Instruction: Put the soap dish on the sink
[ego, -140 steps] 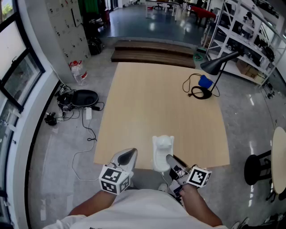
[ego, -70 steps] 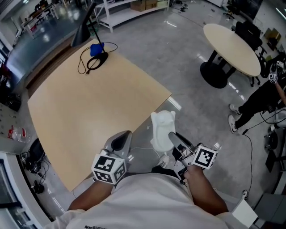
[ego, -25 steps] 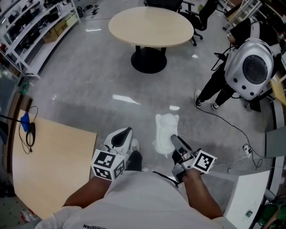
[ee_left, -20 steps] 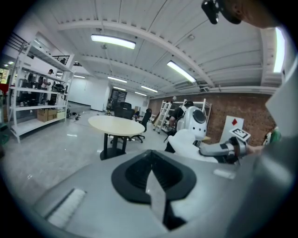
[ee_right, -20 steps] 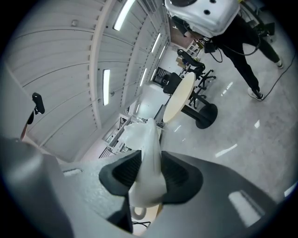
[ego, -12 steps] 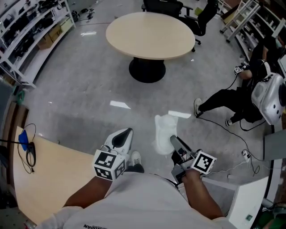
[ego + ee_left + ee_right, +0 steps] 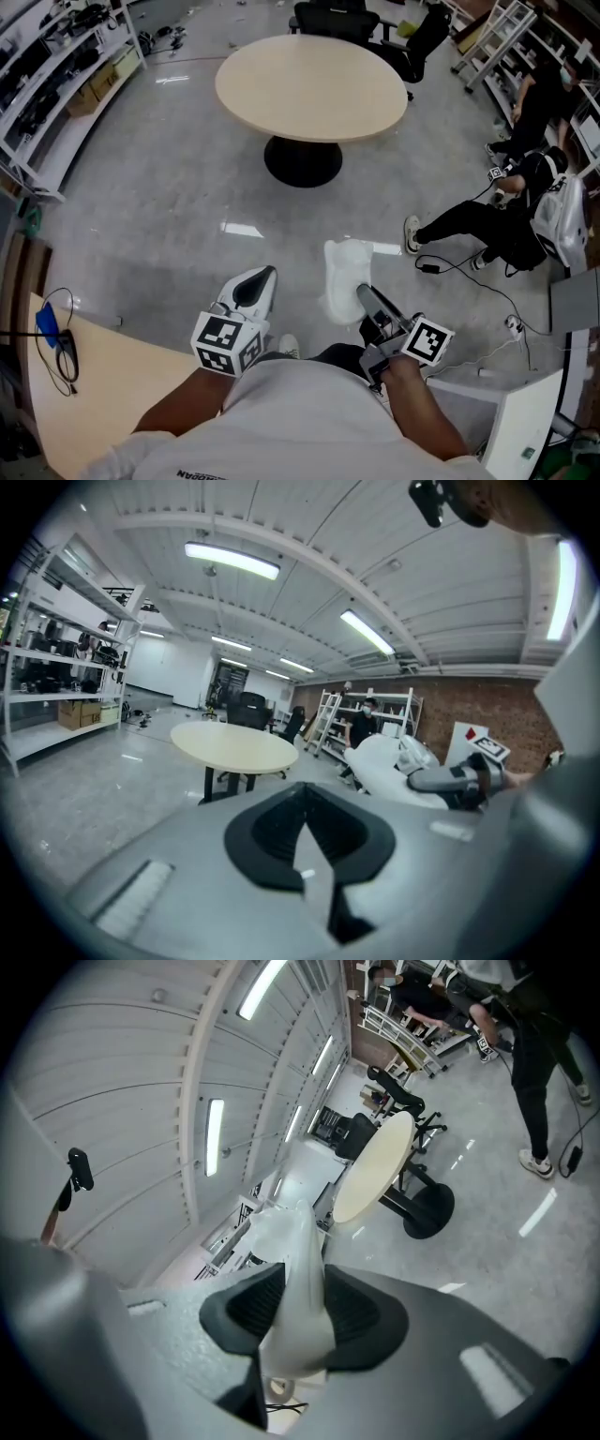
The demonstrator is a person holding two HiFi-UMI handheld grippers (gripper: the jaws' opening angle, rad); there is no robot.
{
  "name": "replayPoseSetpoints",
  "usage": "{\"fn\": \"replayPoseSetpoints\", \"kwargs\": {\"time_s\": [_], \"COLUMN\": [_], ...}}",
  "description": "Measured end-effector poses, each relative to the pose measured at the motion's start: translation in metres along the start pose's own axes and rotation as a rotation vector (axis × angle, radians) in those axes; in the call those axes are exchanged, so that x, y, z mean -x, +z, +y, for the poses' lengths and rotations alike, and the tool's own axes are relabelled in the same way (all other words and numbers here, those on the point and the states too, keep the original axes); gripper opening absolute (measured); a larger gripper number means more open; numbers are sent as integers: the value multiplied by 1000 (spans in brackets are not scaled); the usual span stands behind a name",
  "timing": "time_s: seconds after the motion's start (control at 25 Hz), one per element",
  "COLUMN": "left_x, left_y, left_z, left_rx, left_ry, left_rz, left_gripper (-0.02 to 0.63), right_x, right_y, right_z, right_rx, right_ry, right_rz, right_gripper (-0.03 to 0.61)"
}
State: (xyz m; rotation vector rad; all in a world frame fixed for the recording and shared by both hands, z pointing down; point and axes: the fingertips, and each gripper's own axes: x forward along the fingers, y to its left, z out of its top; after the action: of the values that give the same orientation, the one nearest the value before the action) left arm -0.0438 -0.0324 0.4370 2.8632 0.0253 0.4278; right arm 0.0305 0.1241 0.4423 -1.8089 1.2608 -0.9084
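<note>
The white soap dish (image 7: 345,279) stands on edge between the jaws of my right gripper (image 7: 361,302), which is shut on it above the grey floor. In the right gripper view the soap dish (image 7: 298,1260) rises from between the black pads (image 7: 246,1309) of the right gripper (image 7: 298,1302). My left gripper (image 7: 253,289) is held level beside it, to the left, shut with nothing in it. In the left gripper view the left gripper (image 7: 302,794) has its pads together, and the soap dish (image 7: 384,766) shows to the right. No sink is in view.
A round beige table (image 7: 312,89) on a black foot stands ahead, with office chairs (image 7: 342,14) behind it. A person (image 7: 497,220) sits on the floor at the right, with cables (image 7: 487,309) nearby. A wooden table's corner (image 7: 84,375) lies at the lower left, and shelves (image 7: 47,84) line the left.
The view has swung from the wooden table across to the round table, which has drawn nearer. Both grippers keep their places in the view, the dish still held in the right one.
</note>
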Motion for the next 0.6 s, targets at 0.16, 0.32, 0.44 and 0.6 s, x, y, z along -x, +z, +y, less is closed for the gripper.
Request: {"fn": "replayPoseSetpoints", "kwargs": {"time_s": [0.16,0.32,0.44,0.6], "left_x": [-3,-5,-9,-18], "left_y": [4,1,-3,1], "left_z": [1,10,12,7], "left_rx": [-2,16,27,24], "left_ry": [-23,-21,-24,-26], "left_rz": [5,5,18,17], "left_gripper": [8,8,8,8], "right_x": [-6,-12,-17,-23], "right_y": [3,5,4,13], "right_z": [1,1,-2,-8], "right_rx": [3,13,1,1], "right_ry": [-18,-28,-30,-26], "right_rz": [1,1,6,18], "right_gripper": [130,130,130,130]}}
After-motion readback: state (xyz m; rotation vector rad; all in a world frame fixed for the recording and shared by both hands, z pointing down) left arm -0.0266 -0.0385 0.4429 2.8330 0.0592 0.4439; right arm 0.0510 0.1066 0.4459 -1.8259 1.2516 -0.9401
